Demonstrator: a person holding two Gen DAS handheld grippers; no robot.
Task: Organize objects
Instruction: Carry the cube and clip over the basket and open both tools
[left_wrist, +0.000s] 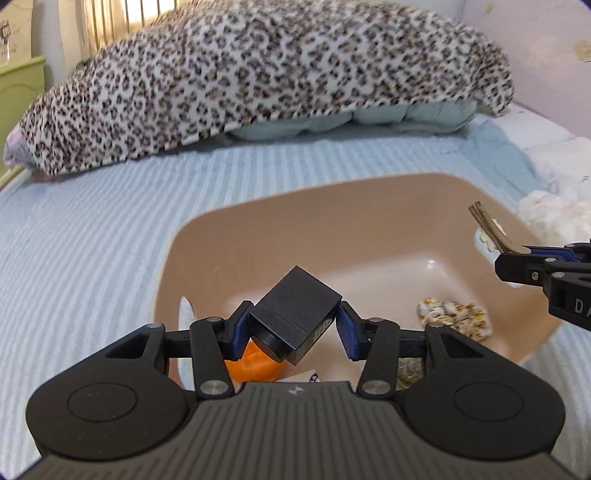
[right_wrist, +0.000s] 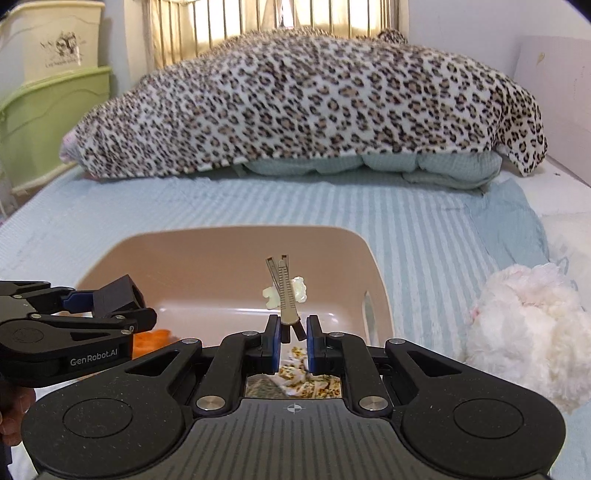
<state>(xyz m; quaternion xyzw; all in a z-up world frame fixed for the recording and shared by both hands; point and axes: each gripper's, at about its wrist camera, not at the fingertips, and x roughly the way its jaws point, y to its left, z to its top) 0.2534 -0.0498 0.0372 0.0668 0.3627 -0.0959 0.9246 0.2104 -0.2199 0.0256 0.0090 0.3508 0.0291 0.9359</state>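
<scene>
Basin (left_wrist: 177, 258) sits right under both my grippers on the striped blue bedcover (left_wrist: 92, 221), and both of them are loaded. My left gripper (left_wrist: 293, 325) is pinching a black box (left_wrist: 295, 314) between its blue pads, the box tilted on a corner, a round stub poking out at its lower left. It hangs over the near left part of the basin. Just below it, peeking past the left finger, there's an orange thing (left_wrist: 251, 365) in the basin. Over to the right on the basin floor lies a small speckled bundle (left_wrist: 454, 315), yellow and white.

My right gripper (right_wrist: 293, 334) is squeezed onto a metal hair clip (right_wrist: 282, 291), held by its lower end, the prongs standing up and splayed at the top, with a pale decoration (right_wrist: 299, 290) behind them. It hovers above the near side of the basin, the speckled bundle showing through the gap beneath the fingers. From this side my left gripper comes in at the left, the box held over the basin.

Outside the basin, just right of its rim, a fluffy white thing (right_wrist: 524, 332) rests on the cover. Beyond, across the bed, a leopard-print blanket (right_wrist: 314, 103) drapes over pale green pillows (right_wrist: 424, 164). A green bed frame (right_wrist: 44, 110) stands far left.
</scene>
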